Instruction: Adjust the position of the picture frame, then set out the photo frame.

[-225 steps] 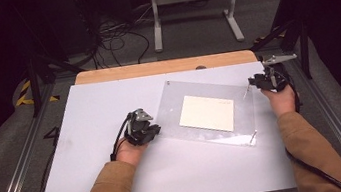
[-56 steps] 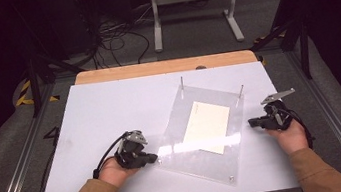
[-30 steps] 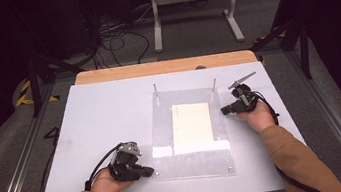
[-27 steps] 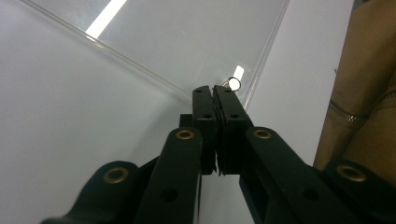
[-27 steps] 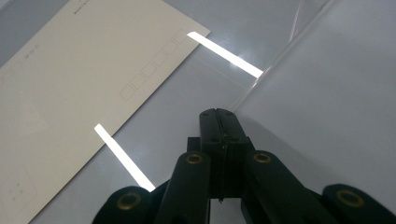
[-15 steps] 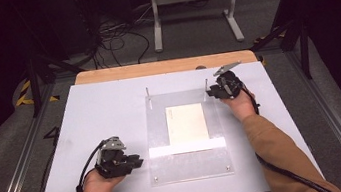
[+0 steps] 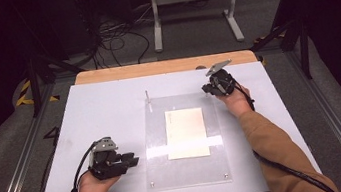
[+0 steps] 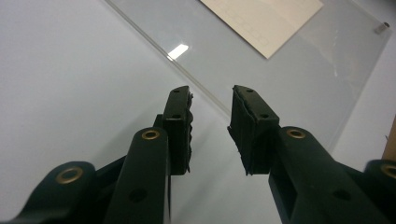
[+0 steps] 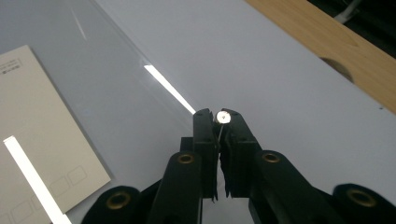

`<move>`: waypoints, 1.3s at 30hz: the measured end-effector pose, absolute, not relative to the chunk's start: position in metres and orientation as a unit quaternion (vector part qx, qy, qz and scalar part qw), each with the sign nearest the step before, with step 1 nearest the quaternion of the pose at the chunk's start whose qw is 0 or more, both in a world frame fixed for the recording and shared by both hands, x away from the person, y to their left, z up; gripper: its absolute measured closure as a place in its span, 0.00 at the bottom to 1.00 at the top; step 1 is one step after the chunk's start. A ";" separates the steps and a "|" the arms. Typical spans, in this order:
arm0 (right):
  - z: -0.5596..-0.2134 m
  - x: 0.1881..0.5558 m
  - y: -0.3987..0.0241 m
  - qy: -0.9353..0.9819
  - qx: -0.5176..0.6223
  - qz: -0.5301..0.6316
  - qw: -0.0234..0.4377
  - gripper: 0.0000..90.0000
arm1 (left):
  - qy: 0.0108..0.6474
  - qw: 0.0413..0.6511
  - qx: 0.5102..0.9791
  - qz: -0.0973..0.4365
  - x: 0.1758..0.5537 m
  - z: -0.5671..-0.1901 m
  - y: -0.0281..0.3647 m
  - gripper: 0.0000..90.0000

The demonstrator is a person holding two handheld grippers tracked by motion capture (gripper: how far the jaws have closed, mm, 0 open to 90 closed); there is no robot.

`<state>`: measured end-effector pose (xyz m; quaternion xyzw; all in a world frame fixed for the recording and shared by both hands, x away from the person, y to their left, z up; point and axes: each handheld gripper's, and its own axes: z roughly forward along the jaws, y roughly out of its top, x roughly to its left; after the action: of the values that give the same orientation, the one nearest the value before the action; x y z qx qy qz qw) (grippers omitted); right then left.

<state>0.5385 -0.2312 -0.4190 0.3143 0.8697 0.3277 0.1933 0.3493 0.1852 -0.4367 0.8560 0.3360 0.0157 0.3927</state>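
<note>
Acrylic panel [image 7: 185,142]: right gripper [image 9: 219,122] fingers clamp its far-corner metal pin [image 9: 224,116]; left gripper [image 8: 212,119], fingers parted, clears the near-left edge.

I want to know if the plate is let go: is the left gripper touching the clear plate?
Apart. The left gripper view shows the left gripper open, short of the clear plate edge.

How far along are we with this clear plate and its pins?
Done: the clear plate lies square on the table, paper at its middle. In hand: the right gripper has just closed on the corner pin; the left gripper, just opened, holds nothing beside the plate's edge. Left, probably: the far-left pin, untouched.
</note>
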 end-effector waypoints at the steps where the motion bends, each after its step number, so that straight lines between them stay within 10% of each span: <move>1: -0.420 0.534 -0.231 0.870 0.311 0.331 0.191 0.94 | 0.336 0.394 0.855 0.014 0.349 -0.436 0.183 0.75; 39: -0.437 0.532 -0.223 0.853 0.332 0.385 0.122 0.94 | 0.306 0.423 0.852 0.022 0.340 -0.425 0.184 0.60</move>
<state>0.5319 -0.2233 -0.4370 0.3316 0.8525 0.3851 0.1221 0.3399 0.1840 -0.4245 0.8524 0.3061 0.0215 0.4233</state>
